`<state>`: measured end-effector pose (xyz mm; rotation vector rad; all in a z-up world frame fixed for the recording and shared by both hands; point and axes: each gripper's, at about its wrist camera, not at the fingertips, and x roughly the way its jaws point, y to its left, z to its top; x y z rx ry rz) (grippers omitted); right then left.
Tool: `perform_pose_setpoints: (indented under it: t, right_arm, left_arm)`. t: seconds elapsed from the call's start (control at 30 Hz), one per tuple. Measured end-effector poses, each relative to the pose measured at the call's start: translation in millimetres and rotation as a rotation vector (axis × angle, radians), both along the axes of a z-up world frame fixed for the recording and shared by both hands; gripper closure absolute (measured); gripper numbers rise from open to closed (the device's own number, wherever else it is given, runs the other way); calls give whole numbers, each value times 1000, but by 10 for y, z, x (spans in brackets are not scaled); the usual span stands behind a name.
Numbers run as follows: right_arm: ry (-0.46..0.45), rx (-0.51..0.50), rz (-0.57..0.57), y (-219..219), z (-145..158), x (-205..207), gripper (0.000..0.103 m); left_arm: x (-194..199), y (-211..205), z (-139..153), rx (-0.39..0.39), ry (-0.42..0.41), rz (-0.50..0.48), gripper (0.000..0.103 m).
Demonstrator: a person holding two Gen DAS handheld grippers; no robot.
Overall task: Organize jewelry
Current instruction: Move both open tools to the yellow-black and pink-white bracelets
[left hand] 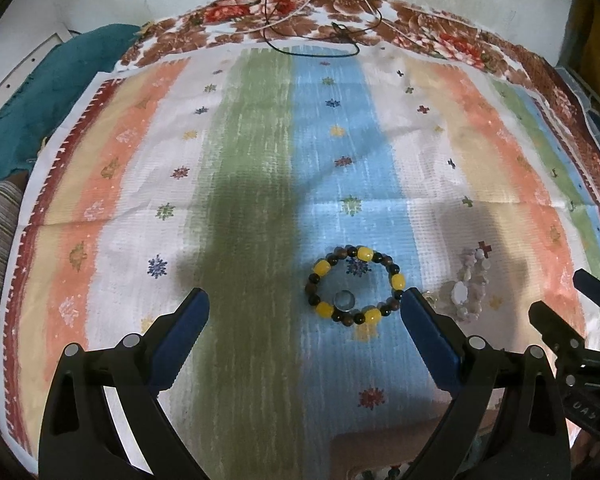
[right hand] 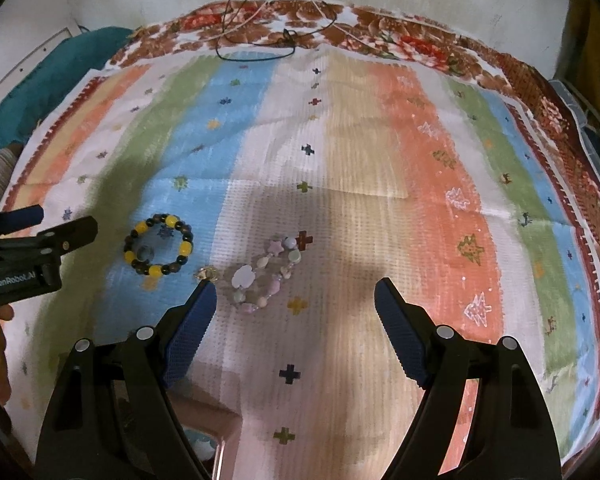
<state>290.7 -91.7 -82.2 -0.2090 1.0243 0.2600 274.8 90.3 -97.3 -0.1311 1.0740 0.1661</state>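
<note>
While lying loose on striped cloth [right hand: 380, 152]: two bracelets, light, limp, prone to roll.
Left gripper [left hand: 304, 300] spread wide, empty, before dark-and-yellow bead bracelet [left hand: 356, 285]; right gripper [right hand: 296, 292] likewise wide beside pastel bead bracelet [right hand: 266, 274]. Best pinched across one strand of beads.

Pink box [right hand: 208, 440] (near edge) is cut off.

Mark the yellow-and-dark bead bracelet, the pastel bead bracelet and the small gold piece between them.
yellow-and-dark bead bracelet [left hand: 397, 281], left wrist view, yellow bead on its right side.
pastel bead bracelet [right hand: 243, 279], right wrist view, large white bead.
small gold piece [right hand: 206, 273], right wrist view, its centre.
</note>
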Motion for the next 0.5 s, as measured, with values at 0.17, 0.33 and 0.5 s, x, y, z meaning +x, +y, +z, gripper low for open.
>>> perform_pose_setpoints:
  t: [0.17,0.33,0.5]
  right_arm:
    - [19,-15,-1,26,-110,96,22]
    - [31,-26,-4,44,-198,172,22]
    - [54,-34,-4,66,-300,239,22]
  left_arm:
    - [84,3,-87,5,16,-6,9]
    - [152,-13,-137,38,13,-26,9]
    - [248,-48,-198,55,25,-39,9]
